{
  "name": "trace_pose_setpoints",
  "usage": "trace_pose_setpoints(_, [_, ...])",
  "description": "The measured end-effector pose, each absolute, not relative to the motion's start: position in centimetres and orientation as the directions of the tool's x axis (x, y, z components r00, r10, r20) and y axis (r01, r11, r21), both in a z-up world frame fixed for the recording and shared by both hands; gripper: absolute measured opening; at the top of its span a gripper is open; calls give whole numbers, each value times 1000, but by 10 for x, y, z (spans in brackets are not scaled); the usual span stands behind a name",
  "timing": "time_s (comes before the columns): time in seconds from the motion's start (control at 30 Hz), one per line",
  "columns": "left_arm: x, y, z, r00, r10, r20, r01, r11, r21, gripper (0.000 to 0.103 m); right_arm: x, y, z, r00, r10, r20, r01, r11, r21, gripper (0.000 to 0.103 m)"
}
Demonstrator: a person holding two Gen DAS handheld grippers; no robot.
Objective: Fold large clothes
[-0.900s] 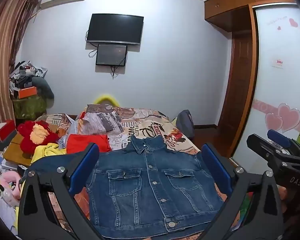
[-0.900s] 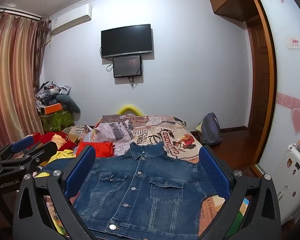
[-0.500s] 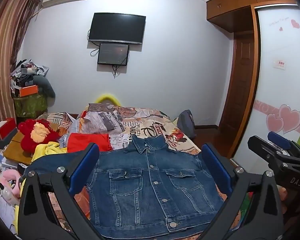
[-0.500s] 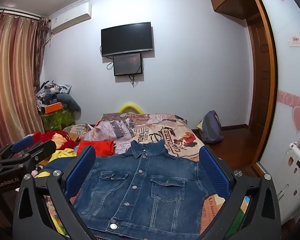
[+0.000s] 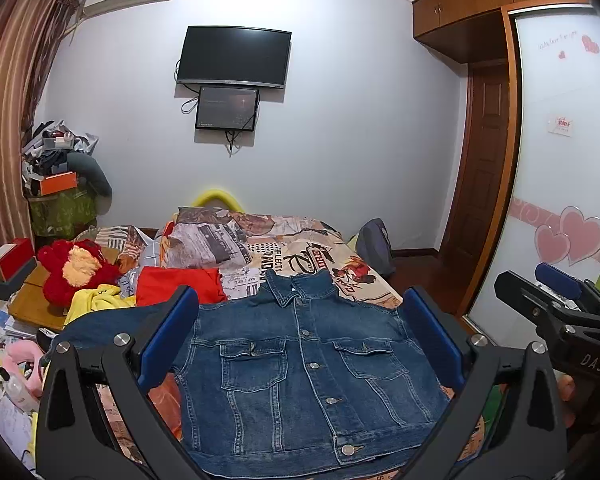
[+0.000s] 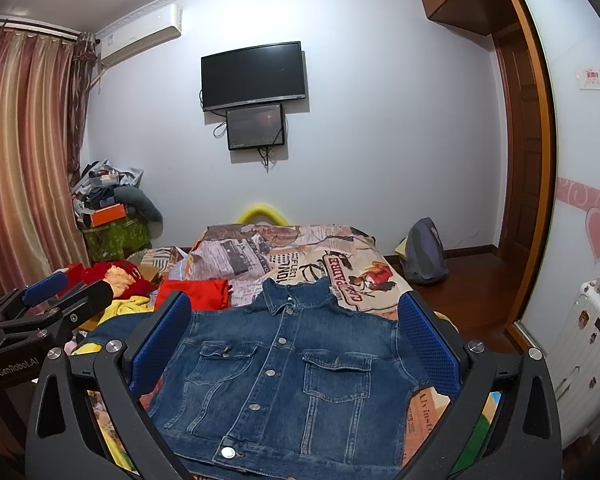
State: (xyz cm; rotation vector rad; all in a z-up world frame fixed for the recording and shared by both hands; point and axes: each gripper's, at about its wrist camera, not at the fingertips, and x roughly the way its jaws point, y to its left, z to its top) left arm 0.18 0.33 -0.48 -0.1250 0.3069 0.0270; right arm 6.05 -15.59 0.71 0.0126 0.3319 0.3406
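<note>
A blue denim jacket [image 5: 300, 372] lies flat, front up and buttoned, collar away from me, on the printed bedspread [image 5: 284, 248]; it also shows in the right wrist view [image 6: 284, 376]. Its left sleeve stretches out to the left. My left gripper [image 5: 300, 336] is open and empty, held above the jacket's near part. My right gripper [image 6: 296, 340] is open and empty, likewise above the jacket. Each gripper shows in the other's view, the right one [image 5: 556, 300] and the left one [image 6: 56, 300], side by side.
A red garment [image 5: 178, 286], a yellow one [image 5: 96, 300] and a red plush toy [image 5: 76, 268] lie left of the jacket. A cluttered side table [image 5: 32, 300] stands left. A grey backpack [image 6: 424, 252] sits on the floor right, near a wardrobe door [image 5: 564, 184].
Both cameras have tilted or lifted slightly, so the jacket sits a little lower in view. The jacket has not moved and both grippers stay open.
</note>
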Motion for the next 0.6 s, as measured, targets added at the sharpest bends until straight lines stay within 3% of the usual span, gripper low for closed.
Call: trace_pose_setpoints(0.6, [3,3,-6,953,12,-301,-47,993,-110,103,63,-157,7,885,334,-324,-329,942,74,103])
